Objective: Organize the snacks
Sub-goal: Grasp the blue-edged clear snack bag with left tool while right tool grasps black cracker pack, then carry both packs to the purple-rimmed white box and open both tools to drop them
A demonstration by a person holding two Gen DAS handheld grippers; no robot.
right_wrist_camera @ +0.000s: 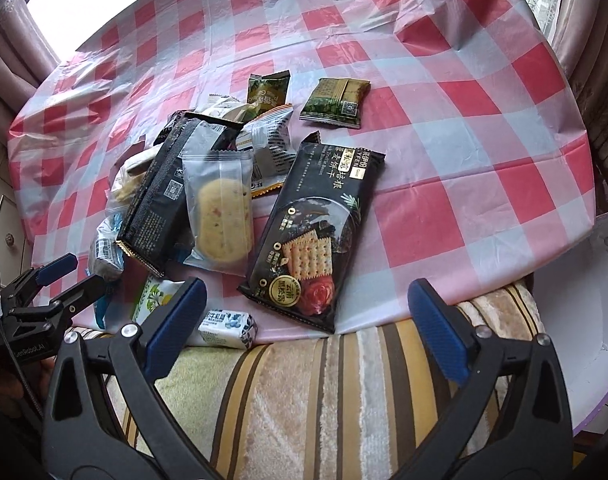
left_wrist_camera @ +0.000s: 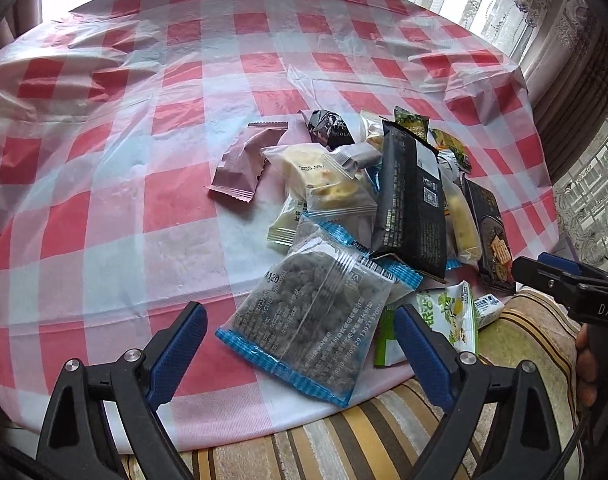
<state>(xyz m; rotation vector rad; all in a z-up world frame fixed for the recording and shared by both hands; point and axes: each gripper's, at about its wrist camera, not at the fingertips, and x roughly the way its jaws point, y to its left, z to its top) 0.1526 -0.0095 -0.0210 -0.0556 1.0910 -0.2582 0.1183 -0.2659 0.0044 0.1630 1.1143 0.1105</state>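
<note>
Striped yellow-and-brown fabric (right_wrist_camera: 288, 392) is noted nearest, beneath both grippers at the table's edge. The left gripper (left_wrist_camera: 300, 344) is held with jaws spread wide and empty, framing a clear blue-edged packet (left_wrist_camera: 311, 320). The right gripper (right_wrist_camera: 304, 320) is likewise parted and holds nothing, with a black cracker pack (right_wrist_camera: 315, 232) just ahead. Beyond these, the snacks are found heaped in one loose pile (left_wrist_camera: 367, 200) on the red-checked tablecloth (left_wrist_camera: 144, 120); a mauve sachet (left_wrist_camera: 244, 160) and a green packet (right_wrist_camera: 337, 102) lie slightly apart. No sorted groups are observed; the task is judged barely begun, with the whole pile left.
</note>
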